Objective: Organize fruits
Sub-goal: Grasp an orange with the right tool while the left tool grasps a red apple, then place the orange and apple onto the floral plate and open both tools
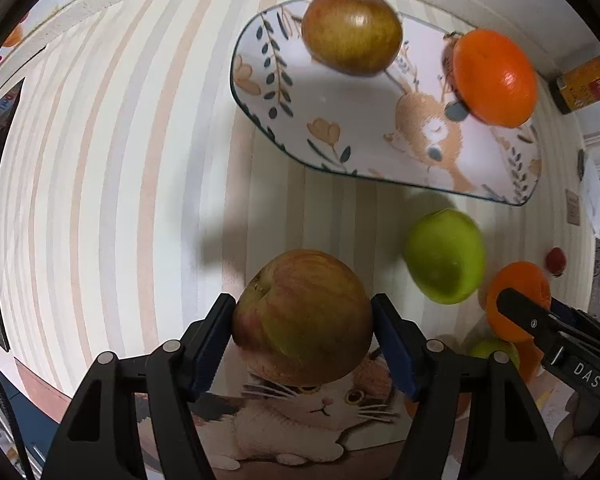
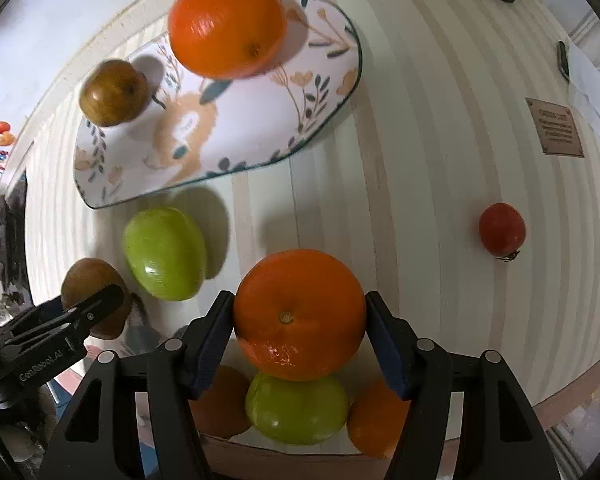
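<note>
Left tool (image 1: 304,320) clamps the apple (image 1: 302,316); right tool (image 2: 300,316) clamps the orange (image 2: 300,314).

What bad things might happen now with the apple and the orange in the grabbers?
The left gripper pinches a round apple only at its sides, so it might slip and roll. The right gripper holds an orange close to a green apple, which it might bump. The plate ahead already carries fruit.

both wrist views close, facing down, sharing patterned plate (image 1: 260,80)
</note>
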`<state>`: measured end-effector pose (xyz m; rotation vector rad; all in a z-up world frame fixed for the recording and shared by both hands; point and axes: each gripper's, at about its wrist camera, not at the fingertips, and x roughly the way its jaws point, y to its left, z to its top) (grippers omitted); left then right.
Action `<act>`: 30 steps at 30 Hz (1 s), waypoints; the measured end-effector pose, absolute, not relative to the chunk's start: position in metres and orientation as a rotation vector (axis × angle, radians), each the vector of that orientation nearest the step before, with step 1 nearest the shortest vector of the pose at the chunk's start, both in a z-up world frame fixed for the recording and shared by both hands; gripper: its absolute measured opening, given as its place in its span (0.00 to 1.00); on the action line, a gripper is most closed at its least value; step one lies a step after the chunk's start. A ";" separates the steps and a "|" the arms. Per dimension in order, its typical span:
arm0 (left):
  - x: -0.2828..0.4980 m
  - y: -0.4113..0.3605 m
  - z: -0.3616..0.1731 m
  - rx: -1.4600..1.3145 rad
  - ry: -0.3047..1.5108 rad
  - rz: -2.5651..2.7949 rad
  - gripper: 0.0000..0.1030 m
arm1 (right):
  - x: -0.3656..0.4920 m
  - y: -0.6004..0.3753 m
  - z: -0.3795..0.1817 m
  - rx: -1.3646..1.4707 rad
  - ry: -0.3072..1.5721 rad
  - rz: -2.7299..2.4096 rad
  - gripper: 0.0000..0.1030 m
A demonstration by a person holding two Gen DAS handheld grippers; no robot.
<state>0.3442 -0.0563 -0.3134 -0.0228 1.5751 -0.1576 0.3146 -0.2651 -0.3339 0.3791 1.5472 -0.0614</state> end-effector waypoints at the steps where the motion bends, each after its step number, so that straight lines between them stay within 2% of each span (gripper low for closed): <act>1: 0.346 -0.054 -0.307 -0.028 1.570 -0.164 0.65 | 0.315 -0.264 -0.328 0.392 1.538 -0.057 0.66; 7: 0.374 -0.051 -0.258 -0.064 1.483 -0.211 0.65 | 0.338 -0.259 -0.283 0.430 1.428 -0.008 0.66; 10: 0.396 -0.045 -0.249 -0.078 1.466 -0.215 0.65 | 0.362 -0.250 -0.275 0.437 1.398 0.023 0.66; 20: 0.456 -0.034 -0.291 -0.144 1.566 -0.178 0.65 | 0.420 -0.211 -0.303 0.400 1.403 0.079 0.66; 30: 0.470 -0.030 -0.313 -0.215 1.633 -0.159 0.66 | 0.432 -0.187 -0.336 0.381 1.442 0.198 0.66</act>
